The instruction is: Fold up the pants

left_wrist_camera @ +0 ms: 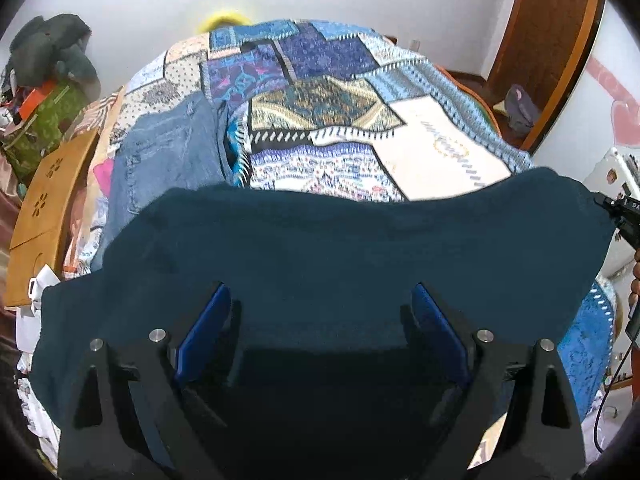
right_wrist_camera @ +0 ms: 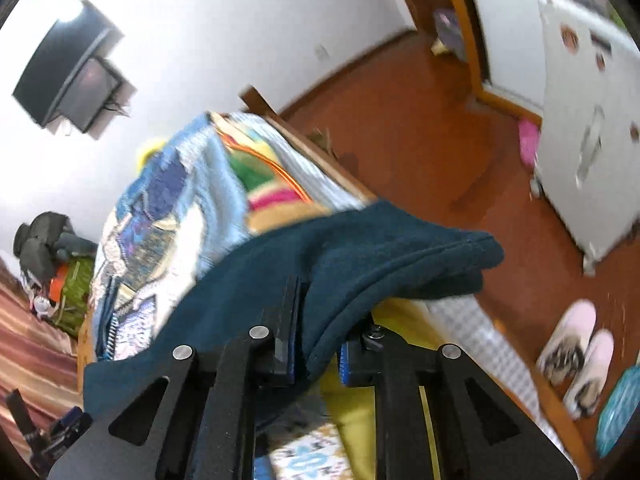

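Observation:
Dark teal pants (left_wrist_camera: 320, 256) lie spread across the near edge of the patchwork bed cover (left_wrist_camera: 320, 100). My left gripper (left_wrist_camera: 320, 300) is open, its blue pads wide apart just above the teal cloth, nothing between them. My right gripper (right_wrist_camera: 316, 344) is shut on a thick fold of the teal pants (right_wrist_camera: 360, 256) at the bed's right edge; the cloth drapes over its fingers and sticks out past them. The right gripper's tip also shows at the far right of the left wrist view (left_wrist_camera: 624, 216), holding the pants' corner.
Folded blue jeans (left_wrist_camera: 176, 152) lie on the bed's left side. A wooden board (left_wrist_camera: 44, 208) and a pile of clutter (left_wrist_camera: 48, 80) stand to the left. A white cabinet (right_wrist_camera: 588, 120), red floor (right_wrist_camera: 420, 120) and slippers (right_wrist_camera: 576, 360) are to the right of the bed.

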### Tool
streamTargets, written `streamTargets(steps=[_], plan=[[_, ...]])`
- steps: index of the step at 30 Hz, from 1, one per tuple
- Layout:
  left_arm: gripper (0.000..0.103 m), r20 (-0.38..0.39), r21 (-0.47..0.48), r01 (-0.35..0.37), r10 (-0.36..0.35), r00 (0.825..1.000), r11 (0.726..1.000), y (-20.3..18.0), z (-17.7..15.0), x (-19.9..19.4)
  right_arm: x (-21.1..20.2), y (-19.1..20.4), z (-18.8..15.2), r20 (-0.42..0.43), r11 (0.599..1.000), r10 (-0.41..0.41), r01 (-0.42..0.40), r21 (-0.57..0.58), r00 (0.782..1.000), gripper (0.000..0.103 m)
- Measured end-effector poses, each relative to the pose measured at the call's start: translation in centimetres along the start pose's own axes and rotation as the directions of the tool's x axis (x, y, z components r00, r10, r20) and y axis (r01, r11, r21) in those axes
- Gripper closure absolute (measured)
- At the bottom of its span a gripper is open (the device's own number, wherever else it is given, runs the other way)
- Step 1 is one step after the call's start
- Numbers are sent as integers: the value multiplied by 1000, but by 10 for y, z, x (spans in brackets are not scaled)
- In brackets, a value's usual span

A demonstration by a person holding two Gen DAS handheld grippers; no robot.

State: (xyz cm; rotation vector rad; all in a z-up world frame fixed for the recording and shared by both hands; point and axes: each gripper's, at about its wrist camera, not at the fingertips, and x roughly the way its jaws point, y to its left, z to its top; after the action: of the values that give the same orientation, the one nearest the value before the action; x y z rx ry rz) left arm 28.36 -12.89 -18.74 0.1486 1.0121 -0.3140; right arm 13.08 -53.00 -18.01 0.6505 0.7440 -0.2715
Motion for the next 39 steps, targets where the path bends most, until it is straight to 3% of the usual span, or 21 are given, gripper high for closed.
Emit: streamTargets(steps=[5,9,16,19,25,31,35,39], plan=[[10,48,-22,-2,3,999,1000,6,2,-16,-28,58,10,93,980,61,-42,-192,994,93],[10,78,-46,7,-4,997,999,15,2,-30,-38,117,0,125,910,118,-57,-411,985,93],[10,119,-88,13,-2,993,996,34,-3,-50,-4,183,-61,-71,752,197,-197,-629,978,93],[10,122,-101,11,2,993,995,42,-8,-54,22,194,-94,-222,714,199,-296,-634,955,93],[10,101,-112,8,3,995,994,52,-20,-55,48,195,-141,-369,678,124,-350,-647,921,93],[10,82,-111,18,-9,997,994,49,-23,-52,45,191,-144,-393,676,96,-350,-649,915,86],[10,90,-102,32,-23,996,994,40,-17,-53,33,191,-136,-430,681,110,-383,-624,896,79],[10,105,-85,56,-47,993,995,28,-2,-55,15,191,-130,-415,675,138,-392,-625,899,63]])
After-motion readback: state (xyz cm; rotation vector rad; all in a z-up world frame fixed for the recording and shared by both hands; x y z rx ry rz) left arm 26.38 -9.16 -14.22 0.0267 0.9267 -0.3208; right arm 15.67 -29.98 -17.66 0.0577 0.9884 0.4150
